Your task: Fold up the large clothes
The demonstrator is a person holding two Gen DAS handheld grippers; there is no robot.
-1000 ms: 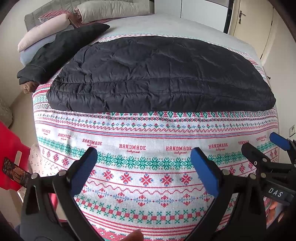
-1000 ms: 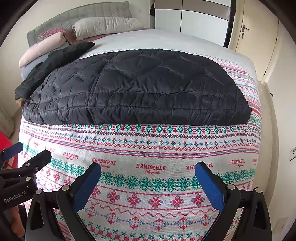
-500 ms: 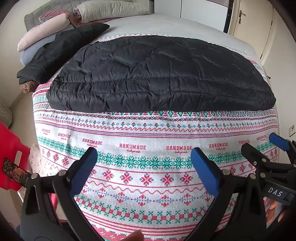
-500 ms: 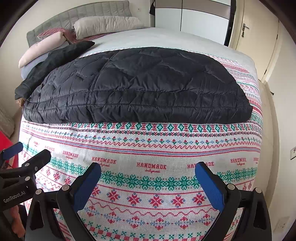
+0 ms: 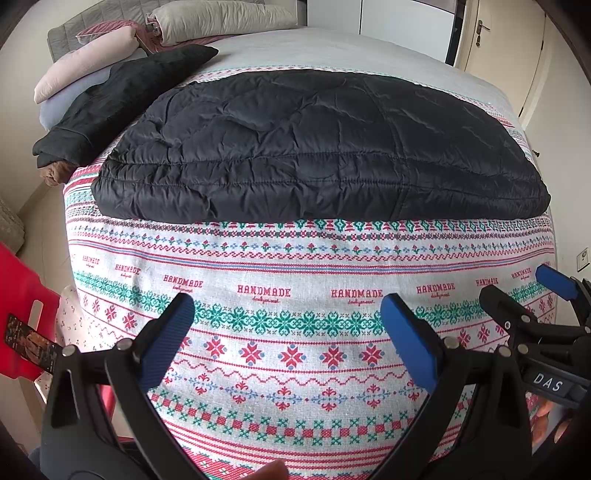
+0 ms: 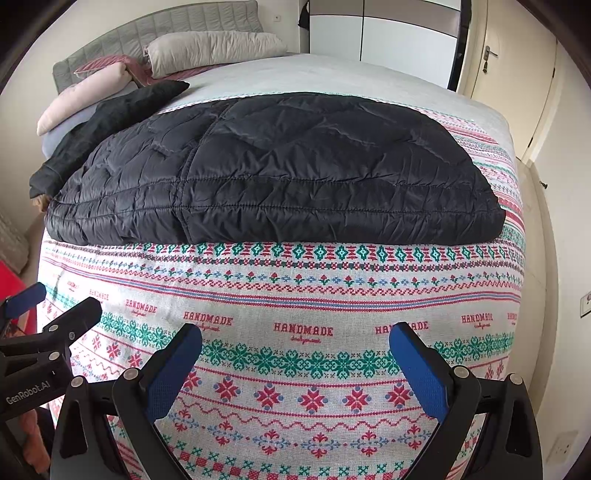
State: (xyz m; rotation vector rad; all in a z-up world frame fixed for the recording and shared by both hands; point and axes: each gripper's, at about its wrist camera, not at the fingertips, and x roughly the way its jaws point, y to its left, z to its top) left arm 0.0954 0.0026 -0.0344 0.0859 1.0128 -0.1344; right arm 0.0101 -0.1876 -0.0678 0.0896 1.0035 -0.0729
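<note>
A black quilted puffer jacket (image 5: 314, 147) lies folded flat across the patterned bedspread (image 5: 288, 258); it also shows in the right wrist view (image 6: 280, 177). My left gripper (image 5: 286, 306) is open and empty above the bedspread's near part, well short of the jacket. My right gripper (image 6: 295, 332) is open and empty too, side by side with the left. The right gripper's fingers (image 5: 554, 282) show at the right edge of the left wrist view, and the left gripper's fingers (image 6: 26, 301) show at the left edge of the right wrist view.
A second dark garment (image 5: 122, 96) lies at the bed's far left over a brown one. Pillows (image 5: 221, 18) sit at the headboard. A red object (image 5: 22, 306) stands by the bed's left side. A wardrobe and a door (image 6: 517, 74) stand beyond the bed.
Both grippers have barely shifted; the jacket lies unchanged.
</note>
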